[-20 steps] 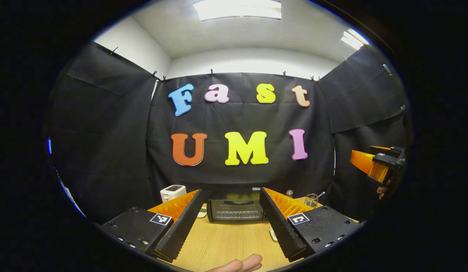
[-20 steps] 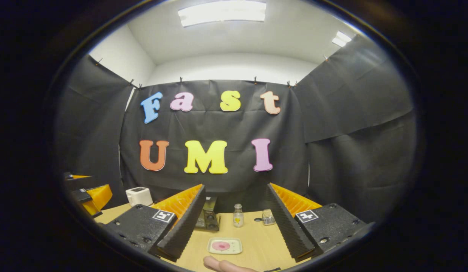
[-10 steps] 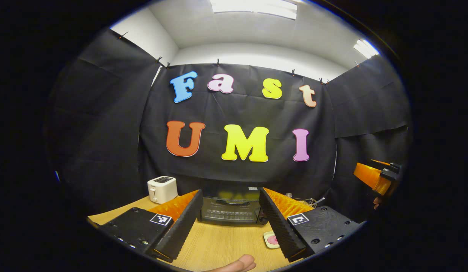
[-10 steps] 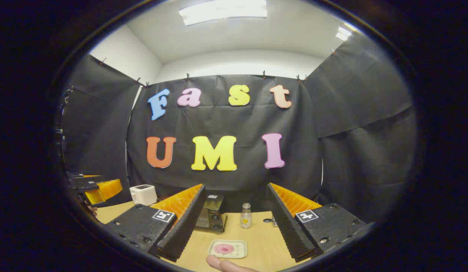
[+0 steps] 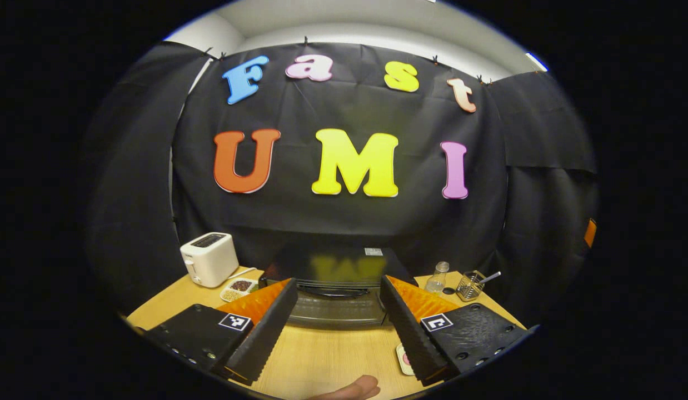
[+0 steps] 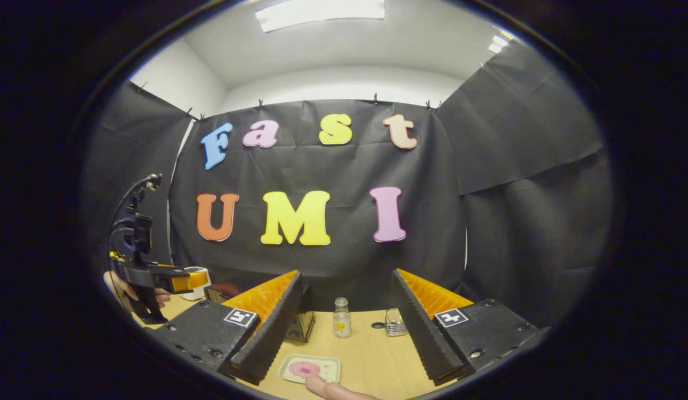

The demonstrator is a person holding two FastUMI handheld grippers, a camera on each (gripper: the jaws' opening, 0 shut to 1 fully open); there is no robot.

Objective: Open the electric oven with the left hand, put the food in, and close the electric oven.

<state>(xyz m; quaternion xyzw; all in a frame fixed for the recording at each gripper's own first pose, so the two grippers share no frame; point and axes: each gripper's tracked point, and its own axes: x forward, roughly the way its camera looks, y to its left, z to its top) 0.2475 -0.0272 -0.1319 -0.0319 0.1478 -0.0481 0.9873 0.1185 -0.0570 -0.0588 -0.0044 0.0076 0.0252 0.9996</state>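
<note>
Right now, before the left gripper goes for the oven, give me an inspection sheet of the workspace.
Surface: wooden table, bare in front of the oven.
Job's things: electric oven at the back, door shut; food tray with a pink piece, on the table.
Clutter: white toaster; small snack dish; clear bottle; wire holder with a utensil.
Grippers: left gripper jaws open, empty, facing the oven; right gripper jaws open, empty, above the tray.
Cables: toaster cord; a cable on the left gripper.
Surroundings: black cloth walls, ceiling lights.
</note>
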